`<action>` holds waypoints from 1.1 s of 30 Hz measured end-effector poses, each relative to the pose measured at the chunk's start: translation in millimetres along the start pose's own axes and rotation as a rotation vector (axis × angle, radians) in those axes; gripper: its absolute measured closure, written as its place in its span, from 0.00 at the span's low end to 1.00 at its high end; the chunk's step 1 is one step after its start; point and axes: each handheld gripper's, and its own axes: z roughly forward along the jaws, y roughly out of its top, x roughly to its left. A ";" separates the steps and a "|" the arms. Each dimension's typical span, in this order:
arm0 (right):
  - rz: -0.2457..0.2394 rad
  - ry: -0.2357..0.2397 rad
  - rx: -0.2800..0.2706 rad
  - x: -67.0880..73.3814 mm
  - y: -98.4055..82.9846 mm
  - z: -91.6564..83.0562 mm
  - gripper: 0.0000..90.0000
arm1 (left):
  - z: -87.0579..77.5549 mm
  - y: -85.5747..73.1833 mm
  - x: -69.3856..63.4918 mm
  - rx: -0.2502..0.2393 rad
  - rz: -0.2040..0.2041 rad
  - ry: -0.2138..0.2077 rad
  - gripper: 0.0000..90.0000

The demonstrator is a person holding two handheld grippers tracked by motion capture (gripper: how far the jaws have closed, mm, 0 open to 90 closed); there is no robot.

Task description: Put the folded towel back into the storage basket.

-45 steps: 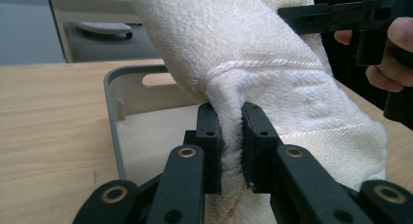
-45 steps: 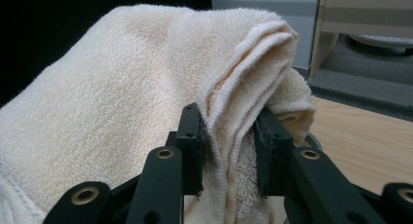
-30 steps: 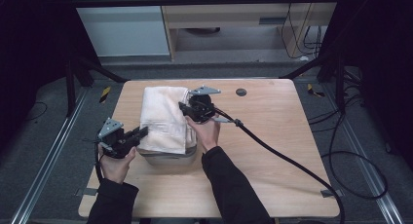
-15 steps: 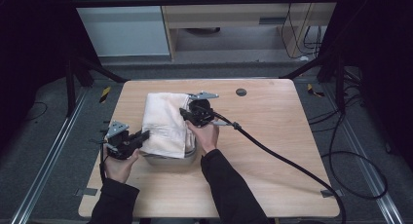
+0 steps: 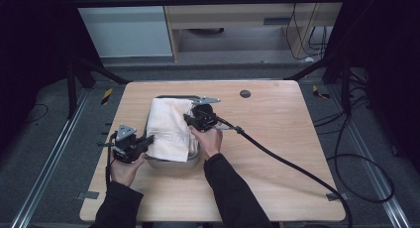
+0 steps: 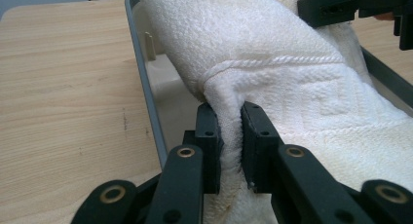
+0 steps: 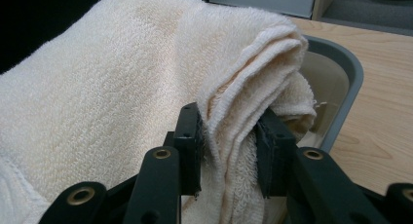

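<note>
Nearest the person, w/ both forearms coming in from the table's near edge: left gripper [image 5: 132, 144] sits at the near-left corner of the folded white terry towel [image 5: 171, 128], jaws clamped on a pinch of its woven border, seen close in the left gripper view, cloth squeezed betw the pads [image 6: 209, 136]. Looks like a corner hold, prob so the fold doesn't slump open.

A bit farther in, right gripper [image 5: 194, 120] is at the towel's right edge, jaws closed on several stacked layers of the folded edge [image 7: 243, 117]; gripping all layers at once likely keeps the stack together.

Towel lies over the grey metal tray [image 5: 171, 162], draped across most of it; tray rim & bare pale inside show on the left gripper's side [image 6: 146, 83] & at the rounded corner in the right gripper view [image 7: 341, 73]. Can't tell if the towel rests on the tray floor or hangs above it.

Beyond: bare wooden tabletop [image 5: 277, 119], a small dark round spot [image 5: 244, 93] near the far edge, well apart from the tray
</note>
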 end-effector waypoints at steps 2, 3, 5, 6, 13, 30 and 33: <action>0.002 -0.004 0.002 -0.7 -0.9 0.5 0.74 | 2.2 -0.5 0.7 0.005 0.006 0.008 0.86; 0.003 -0.005 0.002 -0.8 -1.2 0.7 0.74 | 3.0 -0.6 0.5 0.010 0.002 0.008 0.86; 0.005 -0.008 0.002 -1.3 -1.2 1.6 0.74 | 4.8 0.3 0.9 0.010 -0.006 0.013 0.86; 0.008 -0.008 0.001 -1.7 -1.0 2.4 0.74 | 5.7 1.1 1.5 0.012 -0.005 0.013 0.86; 0.004 -0.006 -0.001 -8.0 -0.3 9.2 0.74 | 12.9 1.8 0.6 0.024 -0.006 0.034 0.86; -0.079 -0.033 0.024 -10.5 -4.2 15.3 0.62 | 12.5 3.1 -2.6 0.029 0.015 0.050 0.68; -0.100 -0.031 0.008 -9.0 0.7 7.3 0.58 | 5.9 6.1 -3.3 0.000 0.025 0.042 0.62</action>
